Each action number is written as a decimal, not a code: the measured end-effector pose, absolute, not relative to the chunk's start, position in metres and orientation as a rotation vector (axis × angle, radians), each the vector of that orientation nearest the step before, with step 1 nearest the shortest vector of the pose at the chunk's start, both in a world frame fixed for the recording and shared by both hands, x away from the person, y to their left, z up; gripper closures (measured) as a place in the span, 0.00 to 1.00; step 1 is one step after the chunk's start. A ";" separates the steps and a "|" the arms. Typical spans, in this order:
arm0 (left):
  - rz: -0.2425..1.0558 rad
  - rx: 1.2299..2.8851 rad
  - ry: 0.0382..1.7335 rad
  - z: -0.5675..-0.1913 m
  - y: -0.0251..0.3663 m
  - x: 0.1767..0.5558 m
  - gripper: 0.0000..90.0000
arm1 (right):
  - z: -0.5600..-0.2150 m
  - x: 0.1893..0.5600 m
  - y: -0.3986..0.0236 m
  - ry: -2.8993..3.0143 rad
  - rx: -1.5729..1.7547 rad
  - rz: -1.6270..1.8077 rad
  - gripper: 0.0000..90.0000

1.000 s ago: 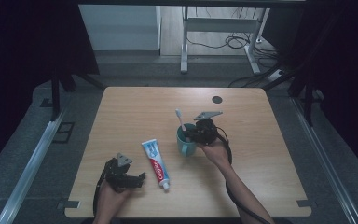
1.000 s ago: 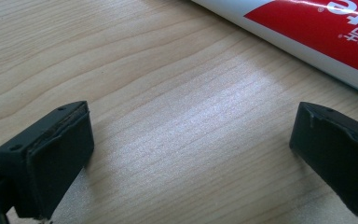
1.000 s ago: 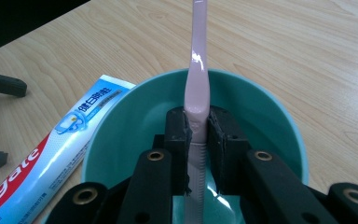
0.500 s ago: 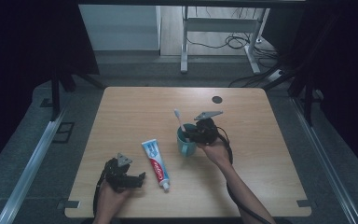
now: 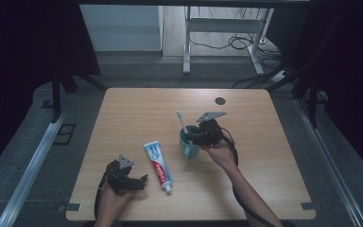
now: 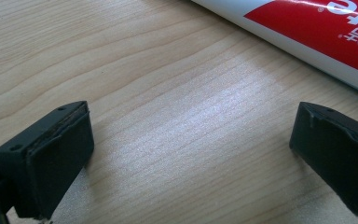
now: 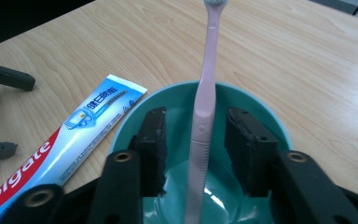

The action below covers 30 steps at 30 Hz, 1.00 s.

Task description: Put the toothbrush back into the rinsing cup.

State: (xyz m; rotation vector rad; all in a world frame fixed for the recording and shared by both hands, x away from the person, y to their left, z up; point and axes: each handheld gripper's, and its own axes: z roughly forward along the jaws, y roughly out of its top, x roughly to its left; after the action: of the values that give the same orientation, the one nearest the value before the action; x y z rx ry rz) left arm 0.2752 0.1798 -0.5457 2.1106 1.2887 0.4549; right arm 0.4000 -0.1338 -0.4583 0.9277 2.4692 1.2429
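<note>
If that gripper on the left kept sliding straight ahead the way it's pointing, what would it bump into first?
Most likely the toothpaste tube: it lies across the table just beyond the open left gripper, with bare wood between. Exact depth is unclear.

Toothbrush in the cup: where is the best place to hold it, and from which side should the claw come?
Grip the toothbrush on its thicker pink handle just above the rim of the cup, coming from above. It stands nearly upright, head up, so the handle is free on both sides. The right claw already straddles it there, jaws apart, not touching.
</note>
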 end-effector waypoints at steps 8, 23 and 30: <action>0.455 2.110 1.289 -0.546 0.180 0.275 0.00 | -0.450 0.395 -0.138 2.469 0.910 1.230 0.47; 0.455 2.111 1.288 -0.546 0.180 0.275 0.00 | -0.446 0.381 -0.155 2.464 0.881 1.215 0.25; 0.457 2.113 1.286 -0.546 0.180 0.275 0.00 | -0.446 0.374 -0.166 2.449 0.866 1.222 0.16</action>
State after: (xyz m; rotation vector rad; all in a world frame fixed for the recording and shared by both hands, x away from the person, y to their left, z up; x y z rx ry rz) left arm 0.2753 0.1800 -0.5457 2.1128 1.2856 0.4569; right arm 0.3736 -0.1656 -0.4458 0.8664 2.4490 1.2220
